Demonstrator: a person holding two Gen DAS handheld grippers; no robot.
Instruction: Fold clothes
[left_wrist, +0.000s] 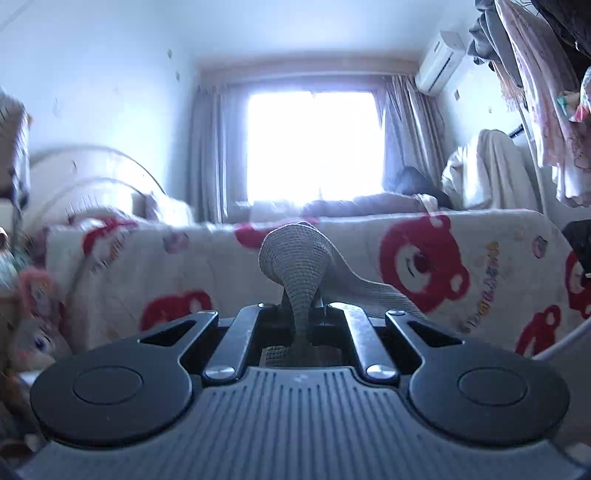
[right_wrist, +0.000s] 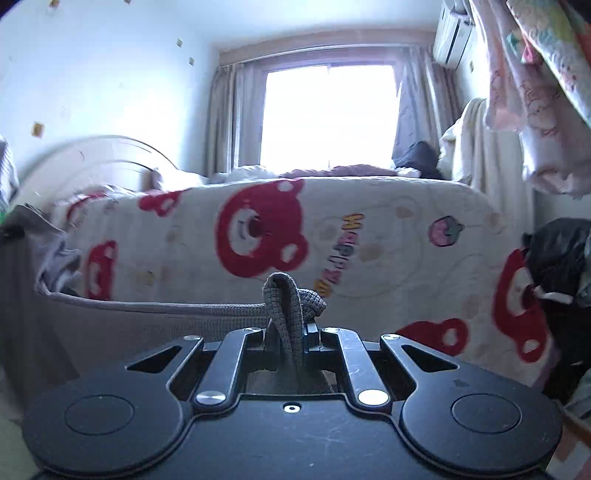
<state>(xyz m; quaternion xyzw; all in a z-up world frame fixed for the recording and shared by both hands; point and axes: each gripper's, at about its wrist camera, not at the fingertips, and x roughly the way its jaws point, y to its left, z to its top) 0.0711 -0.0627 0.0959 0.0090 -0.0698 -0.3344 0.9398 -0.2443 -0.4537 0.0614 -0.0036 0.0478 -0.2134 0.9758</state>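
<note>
A grey knitted garment (left_wrist: 295, 254) is pinched in my left gripper (left_wrist: 301, 308), which is shut on a bunched fold that sticks up past the jaws; a band of it trails off to the right (left_wrist: 373, 288). My right gripper (right_wrist: 291, 325) is shut on another bunched part of the same grey garment (right_wrist: 286, 295). From there its taut edge (right_wrist: 155, 308) stretches left, and the cloth hangs below it. Both grippers hold the garment up in front of the bed.
A bed with a cream cover printed with red bears (right_wrist: 258, 229) fills the middle. Behind it are a bright window (right_wrist: 328, 114) and curtains. Clothes hang at the upper right (right_wrist: 535, 92). A dark pile (right_wrist: 561, 266) lies at the right.
</note>
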